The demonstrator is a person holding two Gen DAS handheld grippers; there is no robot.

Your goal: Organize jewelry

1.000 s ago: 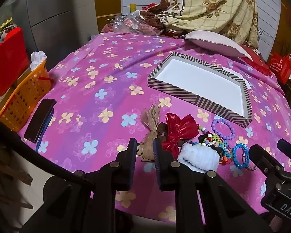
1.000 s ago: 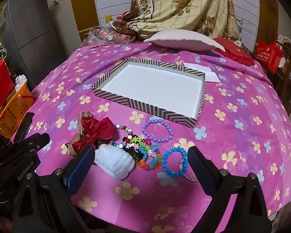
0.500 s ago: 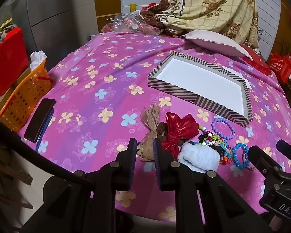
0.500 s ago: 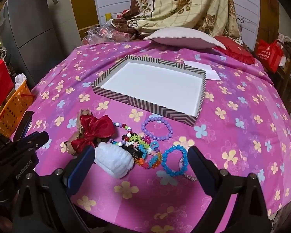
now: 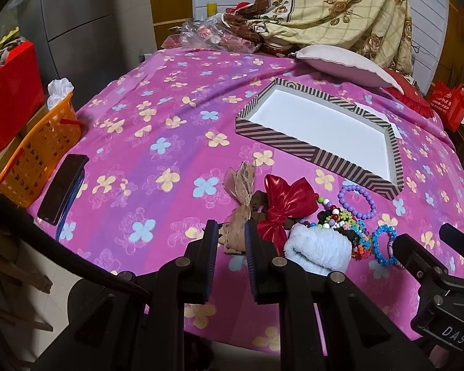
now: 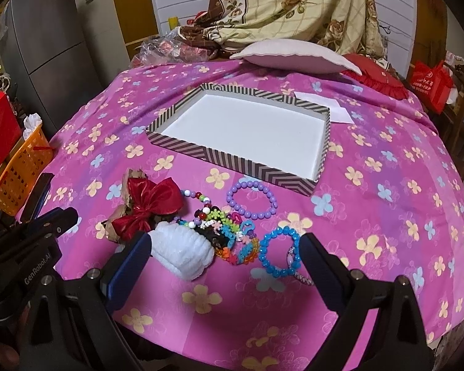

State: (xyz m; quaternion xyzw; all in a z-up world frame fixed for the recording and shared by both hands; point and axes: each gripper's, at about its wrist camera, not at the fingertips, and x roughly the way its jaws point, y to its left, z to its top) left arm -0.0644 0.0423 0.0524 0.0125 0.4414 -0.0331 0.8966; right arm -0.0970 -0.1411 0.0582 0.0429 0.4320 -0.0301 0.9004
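Nearest the lens, the left gripper [image 5: 231, 241] is seen with its jaws narrowly parted and nothing grasped between them; the right gripper [image 6: 224, 249] is spread wide, likewise released and empty. Just past the fingertips, the jewelry is heaped on the pink floral cloth [image 6: 386, 185]: a white fluffy band [image 6: 182, 253], a blue bead bracelet [image 6: 280, 252], a tangle of coloured beads [image 6: 229, 232], a red bow [image 6: 153, 205] and a tan ribbon bow [image 5: 241, 204]. A purple bead bracelet [image 6: 252, 199] is laid slightly apart. Further off, a striped tray [image 6: 232, 160] is set with nothing inside. Beyond it, a pale cushion [image 6: 294, 54] is noted.
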